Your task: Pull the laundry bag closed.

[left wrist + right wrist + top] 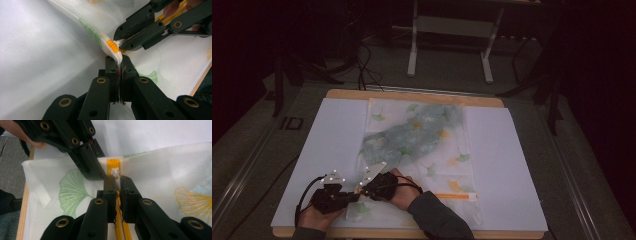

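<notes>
A white mesh bag point(452, 150) printed with green and yellow leaves lies flat on the table, with a blue-grey cloth point(412, 132) inside it. Its orange zipper point(113, 163) runs along the near edge. My left gripper point(119, 62) is shut on the bag's fabric edge right beside the zipper's end point(112, 47). My right gripper point(115, 178) is shut on the small white zipper pull point(115, 172), its tips almost touching the left gripper point(90, 167). In the high view both grippers point(354, 194) point(362, 186) meet at the bag's near left corner.
A white sheet point(332, 135) covers the wooden table point(412, 95), whose near edge runs just below my hands. Beyond the table stand a white desk frame point(452, 30) and cables on the dark floor point(362, 65).
</notes>
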Tool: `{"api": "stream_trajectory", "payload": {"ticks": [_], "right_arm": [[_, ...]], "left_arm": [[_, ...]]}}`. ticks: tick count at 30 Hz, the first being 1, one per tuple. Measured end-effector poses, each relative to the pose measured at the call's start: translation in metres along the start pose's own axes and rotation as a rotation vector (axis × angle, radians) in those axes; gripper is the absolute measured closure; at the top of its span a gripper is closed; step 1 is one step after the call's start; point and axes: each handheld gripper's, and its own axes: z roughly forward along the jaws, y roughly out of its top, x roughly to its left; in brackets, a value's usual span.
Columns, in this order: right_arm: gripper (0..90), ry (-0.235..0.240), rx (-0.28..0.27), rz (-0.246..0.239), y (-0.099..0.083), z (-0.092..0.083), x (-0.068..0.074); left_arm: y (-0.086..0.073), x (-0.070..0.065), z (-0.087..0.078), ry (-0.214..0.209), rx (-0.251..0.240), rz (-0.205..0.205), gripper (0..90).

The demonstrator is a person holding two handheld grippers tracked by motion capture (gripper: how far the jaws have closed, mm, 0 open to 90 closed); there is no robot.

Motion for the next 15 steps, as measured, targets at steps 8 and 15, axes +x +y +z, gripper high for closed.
{"api": "stream_trajectory", "payload": {"ticks": [8, 15], "right_arm": [[84.1, 0.001, 0.014, -0.003, -0.0026, 0.0024, 0.0008], [84.2, -0.006, 0.029, -0.015, -0.0028, 0.0044, 0.002]], "left_arm": [[0.0001, 0.0001, -0.0006, 0.0, 0.002, 0.012, 87.7], [0.0003, 0.0001, -0.002, 0.002, -0.006, 0.016, 87.9]]}}
